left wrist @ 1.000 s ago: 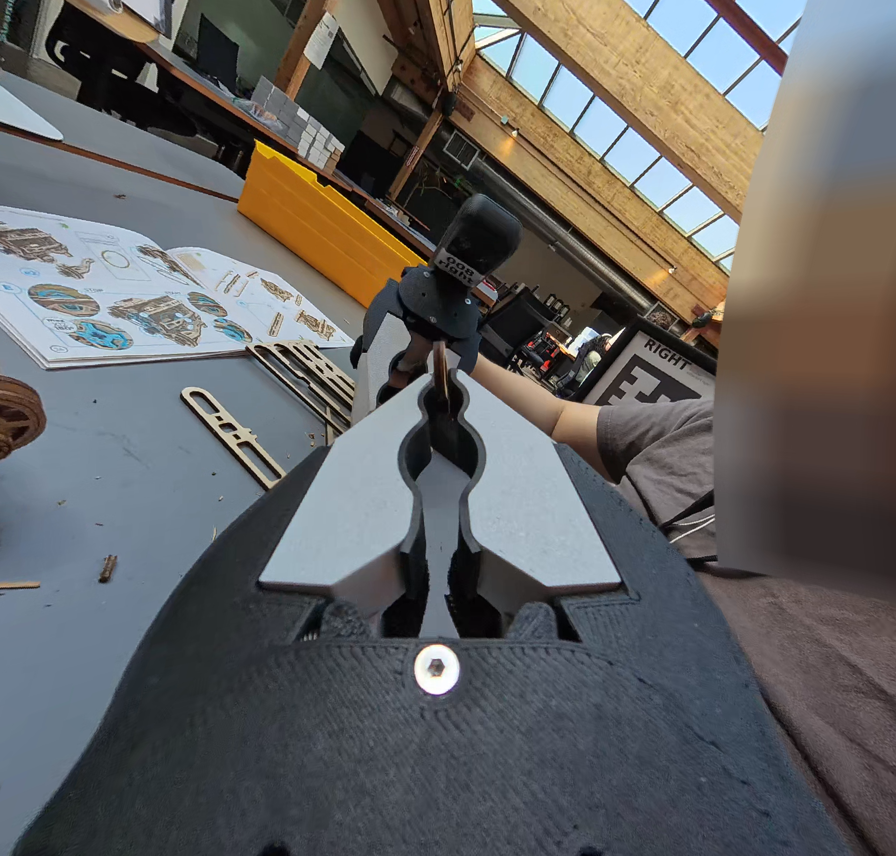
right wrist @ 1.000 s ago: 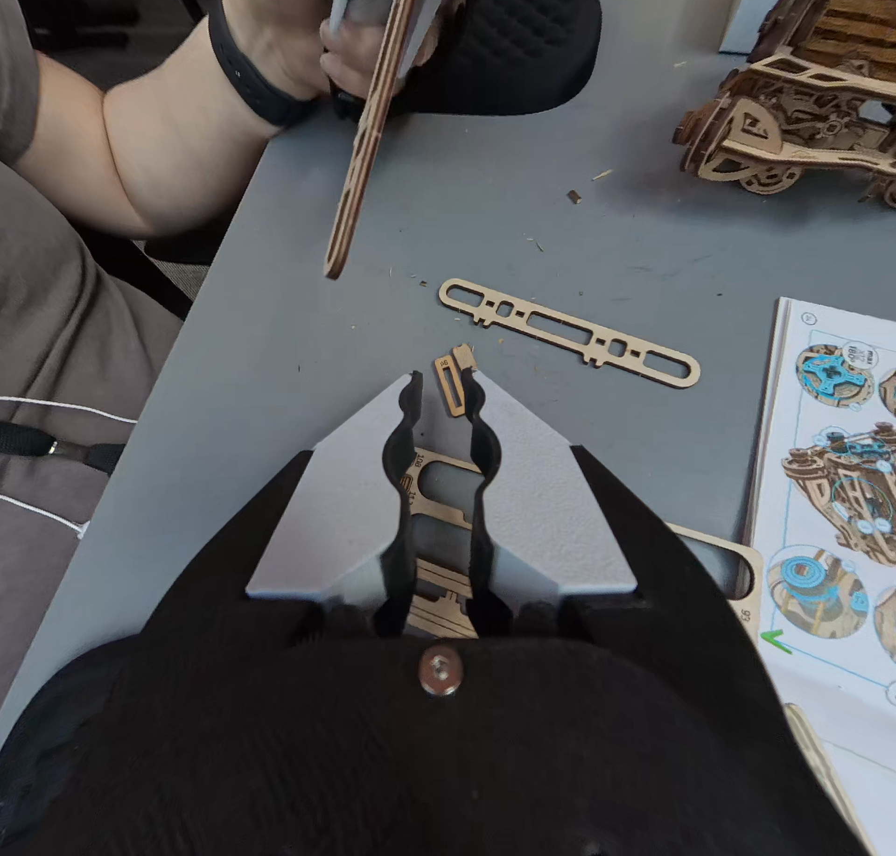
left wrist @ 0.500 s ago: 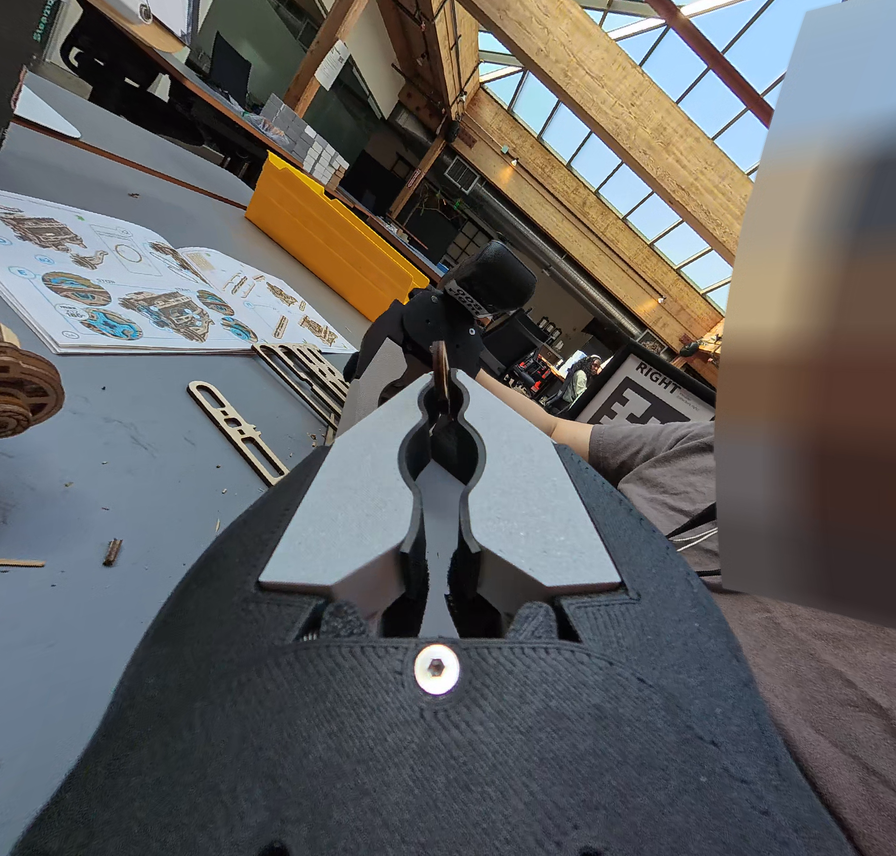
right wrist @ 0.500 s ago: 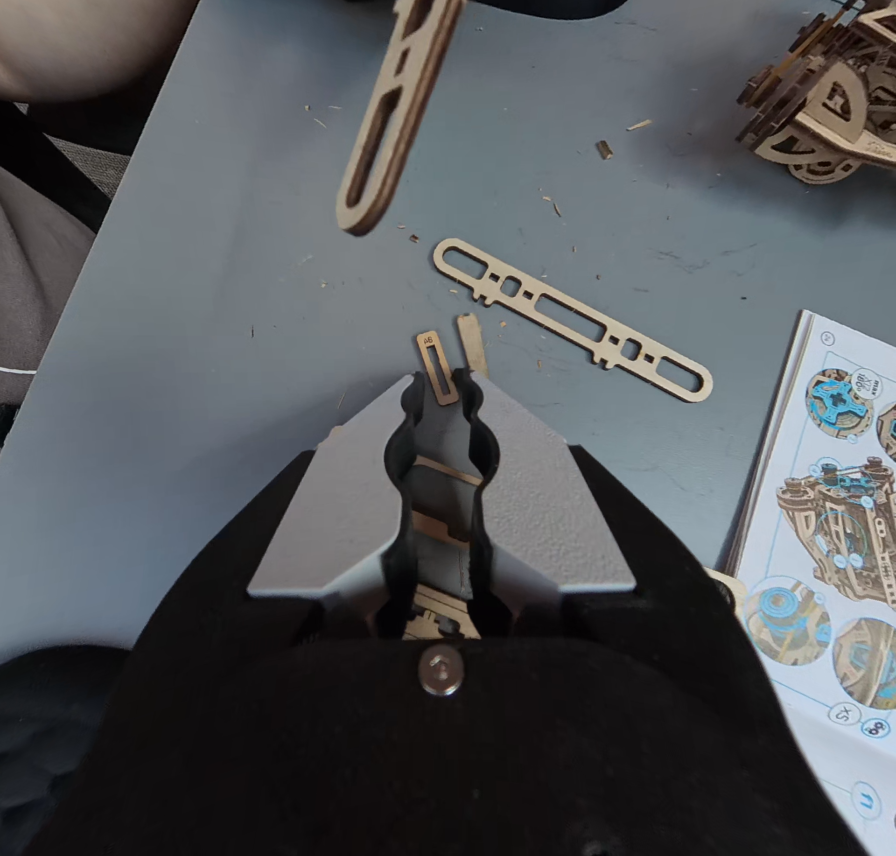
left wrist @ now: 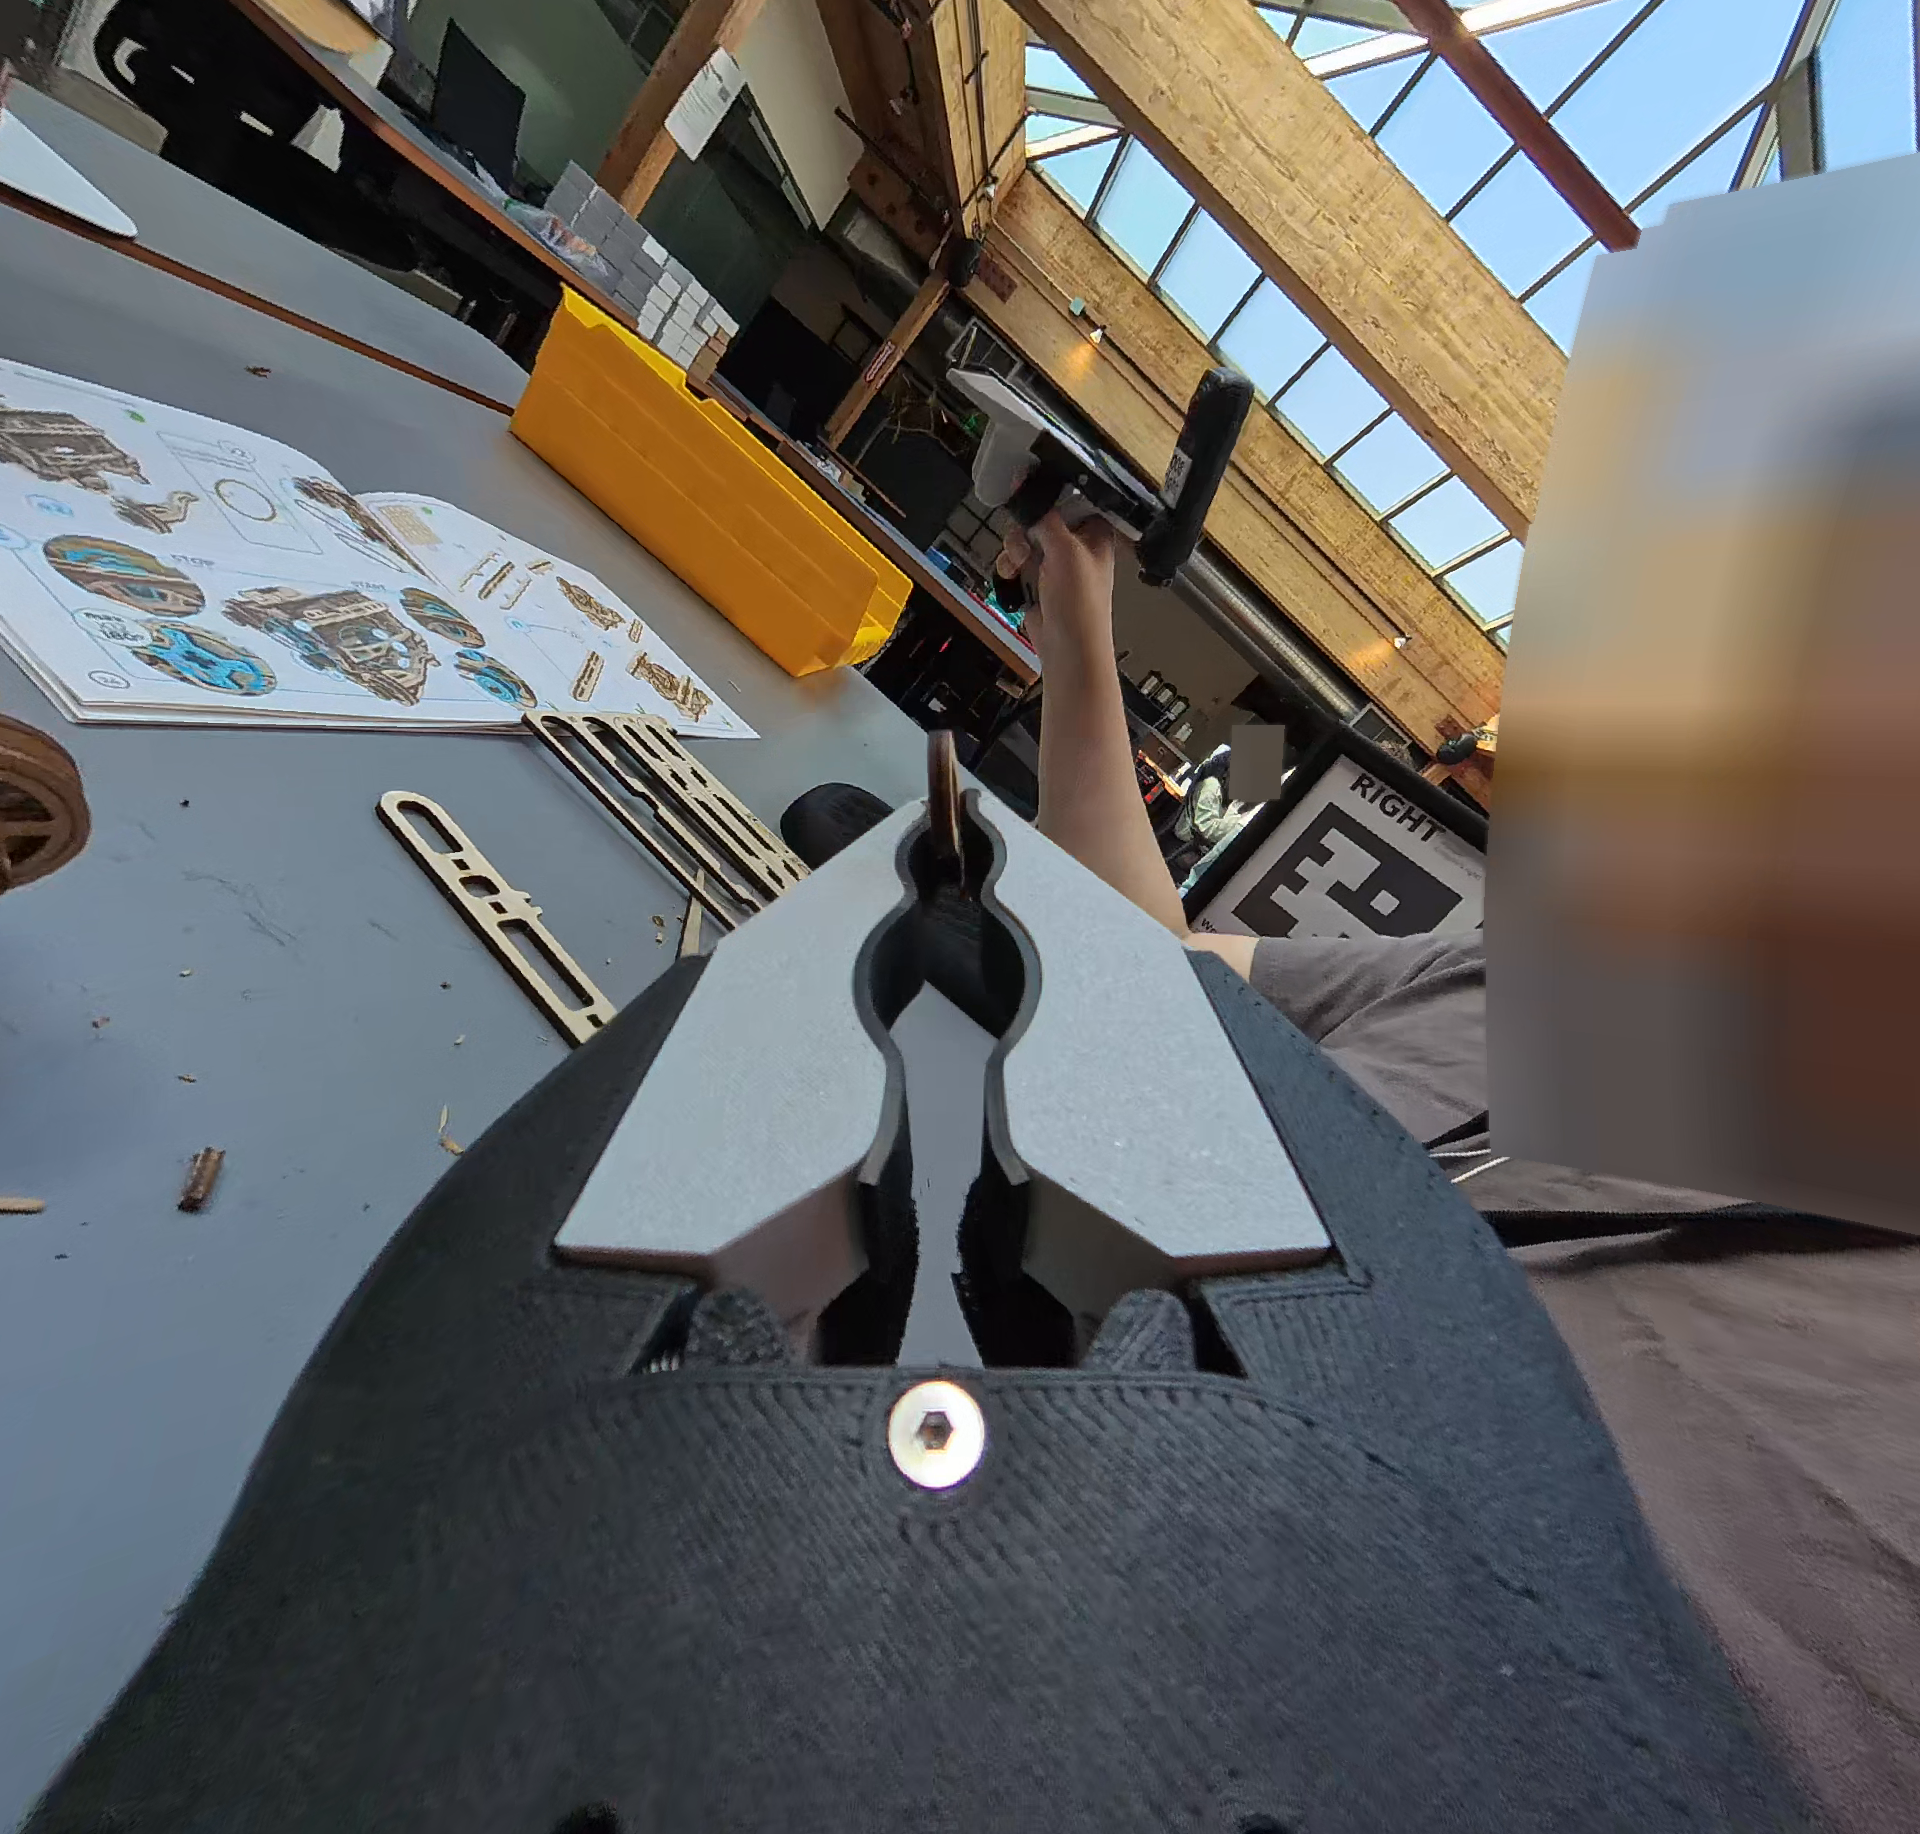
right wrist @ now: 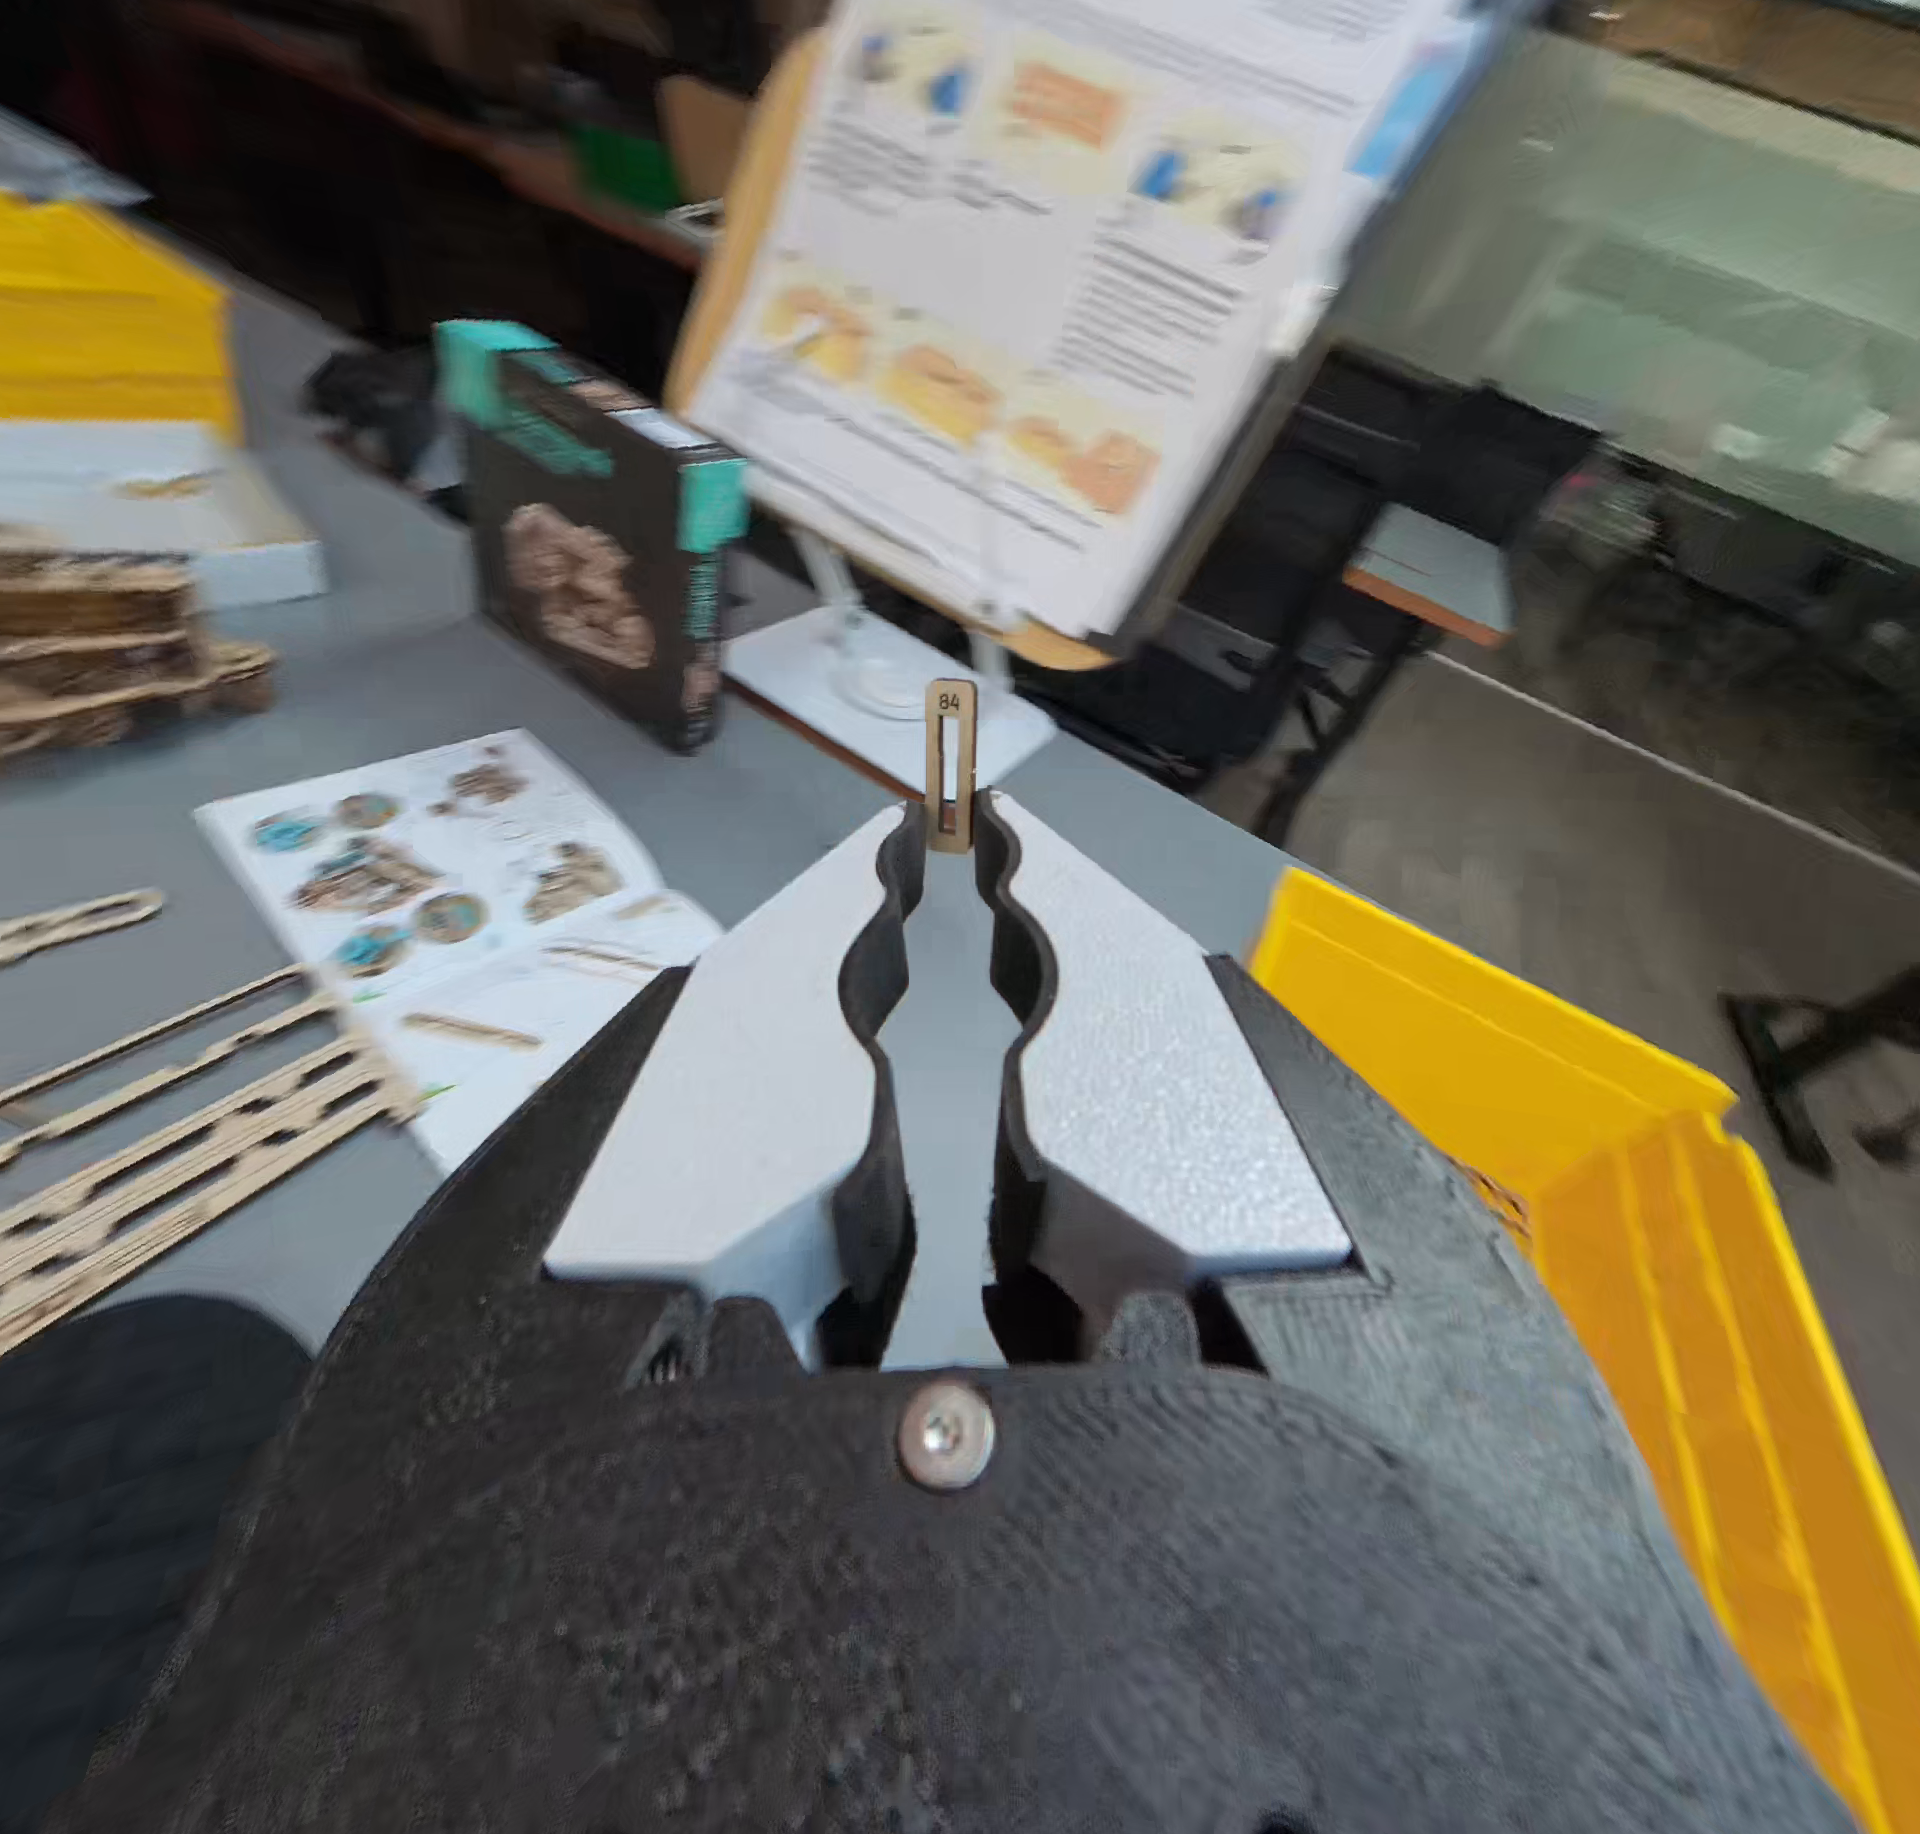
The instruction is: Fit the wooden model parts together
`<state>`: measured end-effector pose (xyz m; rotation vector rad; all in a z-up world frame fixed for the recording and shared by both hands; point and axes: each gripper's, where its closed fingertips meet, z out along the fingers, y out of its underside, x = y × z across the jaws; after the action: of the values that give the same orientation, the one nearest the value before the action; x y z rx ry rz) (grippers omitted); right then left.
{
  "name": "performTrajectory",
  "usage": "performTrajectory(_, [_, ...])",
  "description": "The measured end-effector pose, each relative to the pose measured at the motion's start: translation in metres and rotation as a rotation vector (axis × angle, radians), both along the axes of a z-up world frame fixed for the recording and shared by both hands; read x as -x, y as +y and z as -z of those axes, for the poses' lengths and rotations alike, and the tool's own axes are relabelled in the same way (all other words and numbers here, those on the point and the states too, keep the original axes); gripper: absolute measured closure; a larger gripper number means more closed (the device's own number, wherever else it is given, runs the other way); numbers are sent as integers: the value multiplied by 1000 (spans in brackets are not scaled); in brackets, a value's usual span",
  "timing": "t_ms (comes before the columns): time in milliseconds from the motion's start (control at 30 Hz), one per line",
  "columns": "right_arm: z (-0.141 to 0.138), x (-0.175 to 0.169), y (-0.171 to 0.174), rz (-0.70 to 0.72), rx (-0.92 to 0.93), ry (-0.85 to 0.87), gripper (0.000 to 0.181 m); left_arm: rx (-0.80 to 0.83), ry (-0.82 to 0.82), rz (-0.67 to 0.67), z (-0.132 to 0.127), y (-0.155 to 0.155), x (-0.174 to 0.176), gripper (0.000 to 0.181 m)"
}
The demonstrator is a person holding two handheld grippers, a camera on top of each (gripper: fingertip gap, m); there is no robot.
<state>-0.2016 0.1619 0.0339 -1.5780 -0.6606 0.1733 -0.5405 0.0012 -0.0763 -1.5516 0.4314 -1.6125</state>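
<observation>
My left gripper (left wrist: pixel 948 823) is shut on a long slotted wooden strip (left wrist: pixel 943 782), seen edge-on and sticking out past the tips. My right gripper (right wrist: pixel 950 828) is shut on a small slotted wooden piece (right wrist: pixel 950 745), held upright in the air above the table. In the left wrist view the right gripper (left wrist: pixel 1081 470) is raised high on a bare arm, well above and beyond the left one. Another flat slotted strip (left wrist: pixel 488 911) lies on the grey table (left wrist: pixel 260 1005).
An open instruction booklet (left wrist: pixel 312 589), wooden part sheets (left wrist: pixel 675 797) and a yellow bin (left wrist: pixel 707 496) lie on the table. The blurred right wrist view shows a black box (right wrist: pixel 603 548), a document stand (right wrist: pixel 1039 257), the assembled wooden model (right wrist: pixel 94 631) and the yellow bin (right wrist: pixel 1558 1161). My hands' fingertips stand some 40 cm from each other.
My right gripper has closed on the small slotted piece, lifted it off the table and swung up high. My left gripper still holds its strip in about the same place.
</observation>
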Motion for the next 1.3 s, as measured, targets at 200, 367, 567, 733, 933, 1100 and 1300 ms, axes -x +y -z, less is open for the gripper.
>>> performTrajectory(200, [109, -202, 47, 488, 388, 237, 172, 80, 97, 30, 20, 6, -17, 181])
performTrajectory(367, [90, -199, 38, 460, 322, 328, 157, 236, 274, 117, 37, 5, -34, 181])
performTrajectory(567, [6, 34, -28, -248, 138, 304, 157, 271, 618, 197, 26, 4, -28, 181])
performTrajectory(733, [70, 261, -146, -966, 591, 205, 162, 265, 865, 369, 36, -12, -33, 181])
performTrajectory(933, [130, 333, -163, -1097, 907, 67, 157, 253, 1046, 552, 54, -32, -27, 181])
performTrajectory(1100, [130, 344, -173, -1194, 980, 60, 181, 285, 1067, 589, 55, -35, -19, 177])
performTrajectory(1300, [151, 356, -118, -945, 1204, 287, 181, 263, 936, 296, 37, 2, 15, 137])
